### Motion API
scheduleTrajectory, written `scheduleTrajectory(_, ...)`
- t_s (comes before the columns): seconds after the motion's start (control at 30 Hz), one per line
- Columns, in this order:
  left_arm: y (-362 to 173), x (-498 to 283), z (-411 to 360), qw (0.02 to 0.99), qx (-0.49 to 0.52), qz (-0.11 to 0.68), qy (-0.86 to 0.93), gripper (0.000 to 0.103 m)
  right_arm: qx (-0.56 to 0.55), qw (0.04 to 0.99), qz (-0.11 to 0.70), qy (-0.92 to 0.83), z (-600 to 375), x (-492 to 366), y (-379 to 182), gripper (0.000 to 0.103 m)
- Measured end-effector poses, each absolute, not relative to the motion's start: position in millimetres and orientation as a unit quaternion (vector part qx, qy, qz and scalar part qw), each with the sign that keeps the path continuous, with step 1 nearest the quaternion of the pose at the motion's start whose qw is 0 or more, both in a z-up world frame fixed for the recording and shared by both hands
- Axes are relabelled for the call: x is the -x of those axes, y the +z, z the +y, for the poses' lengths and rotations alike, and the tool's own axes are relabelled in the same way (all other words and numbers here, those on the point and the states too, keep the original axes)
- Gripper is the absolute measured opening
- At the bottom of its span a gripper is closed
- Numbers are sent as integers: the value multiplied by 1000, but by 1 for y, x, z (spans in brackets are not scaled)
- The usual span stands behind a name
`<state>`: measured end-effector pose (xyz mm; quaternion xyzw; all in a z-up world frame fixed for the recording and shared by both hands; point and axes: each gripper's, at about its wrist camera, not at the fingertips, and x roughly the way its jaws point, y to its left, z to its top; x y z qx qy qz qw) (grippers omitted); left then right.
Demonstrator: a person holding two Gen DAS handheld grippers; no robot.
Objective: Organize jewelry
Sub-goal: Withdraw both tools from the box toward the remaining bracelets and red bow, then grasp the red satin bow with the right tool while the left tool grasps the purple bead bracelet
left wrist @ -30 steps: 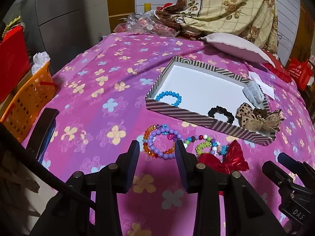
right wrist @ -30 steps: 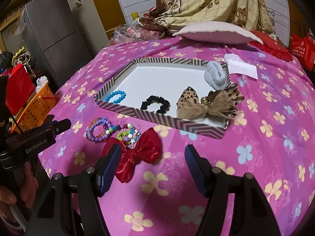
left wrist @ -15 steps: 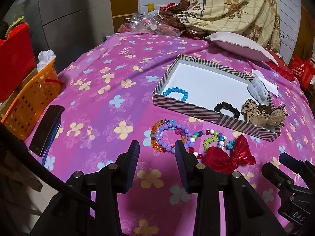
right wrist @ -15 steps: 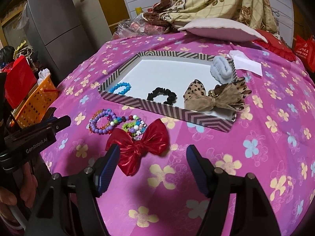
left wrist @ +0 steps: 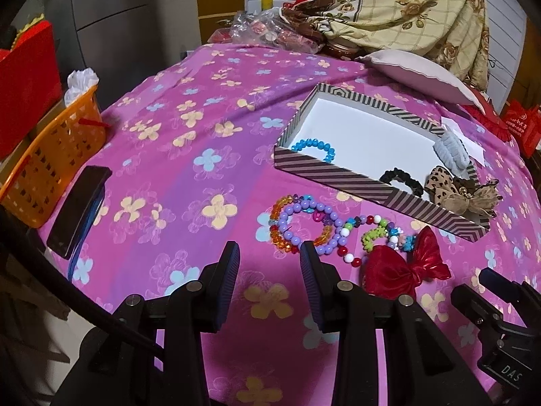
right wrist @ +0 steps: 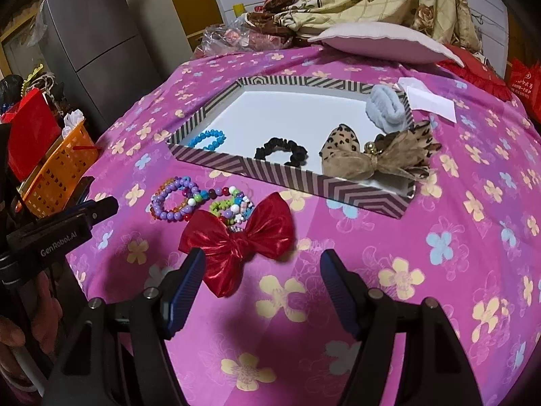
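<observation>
Red and shiny, the bow (right wrist: 236,242) lies on the bed just past our right tool (right wrist: 262,277) at about 11 o'clock, wings pointing 8 to 2, jaws wide and empty, nearer than our left tool (left wrist: 268,270).

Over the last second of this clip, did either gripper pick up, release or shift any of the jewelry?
No. The shiny red bow, the beaded bracelets and the items in the striped box lie where they were. Both the left gripper and the right gripper are open and empty as before. Only the camera framing drifted slightly.
</observation>
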<state>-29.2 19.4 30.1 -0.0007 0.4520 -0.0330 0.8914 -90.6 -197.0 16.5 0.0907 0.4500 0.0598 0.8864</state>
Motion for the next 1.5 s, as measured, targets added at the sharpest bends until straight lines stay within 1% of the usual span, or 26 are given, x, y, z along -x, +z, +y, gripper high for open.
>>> scheduleTrajectory(0.23,18,19,47,877,36,478,-21,41,-98,879,463,66,-192,82,5,73)
scheduleTrajectory(0.37,14,14,62,873,55,485,-5,41,-125,873,467,66,-190,70,-3,73)
scheduleTrajectory(0.57,9,11,67,869,61,492,-4,41,-147,862,484,31,-183,44,-22,73)
scheduleTrajectory(0.73,6,9,67,866,61,496,-4,41,-89,867,491,20,-171,42,-31,73)
scheduleTrajectory(0.9,4,5,69,865,66,497,-4,41,-26,873,486,3,-185,56,-24,73)
scheduleTrajectory(1.03,3,4,66,863,70,500,-8,41,-15,873,487,-23,-207,64,-16,73)
scheduleTrajectory(1.23,2,4,60,862,70,502,-15,41,-100,872,480,14,-226,68,-10,74)
scheduleTrajectory(1.5,-1,-1,58,857,81,508,-27,41,-138,868,475,38,-215,51,-15,73)
